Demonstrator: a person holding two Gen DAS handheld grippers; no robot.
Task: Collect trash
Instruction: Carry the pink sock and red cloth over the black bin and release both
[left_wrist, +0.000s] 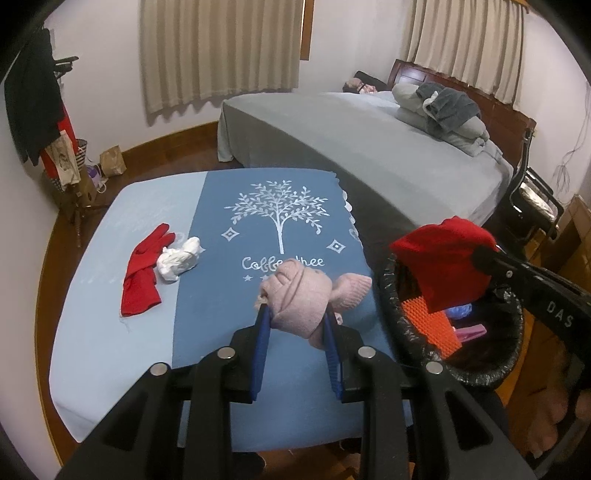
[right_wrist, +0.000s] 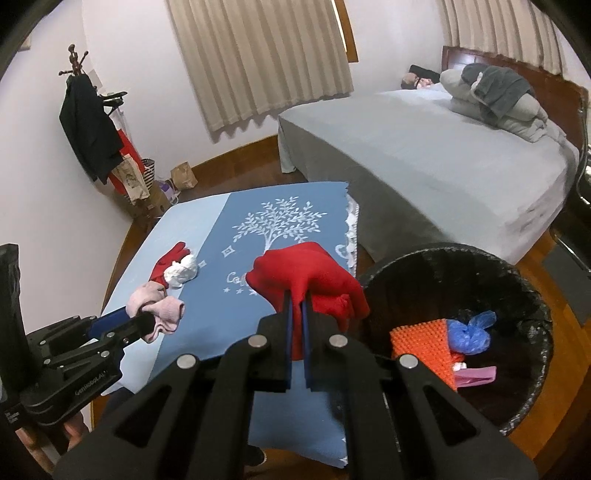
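Above the bench (left_wrist: 110, 332), the left hand-held gripper (left_wrist: 297, 317) tilts downward clamping a pink sock (left_wrist: 299, 295); the right hand-held gripper (right_wrist: 297, 306), beside the bin (right_wrist: 532, 306), pinches a red glove (right_wrist: 310, 273).

My left gripper (left_wrist: 297, 314) tilts downward, its blue pads (left_wrist: 261, 334) pressed partway closed on a bundle. My right gripper (right_wrist: 297, 299) also angles down, jaws almost together and pinching cloth. My two grippers sit side by side, apart.
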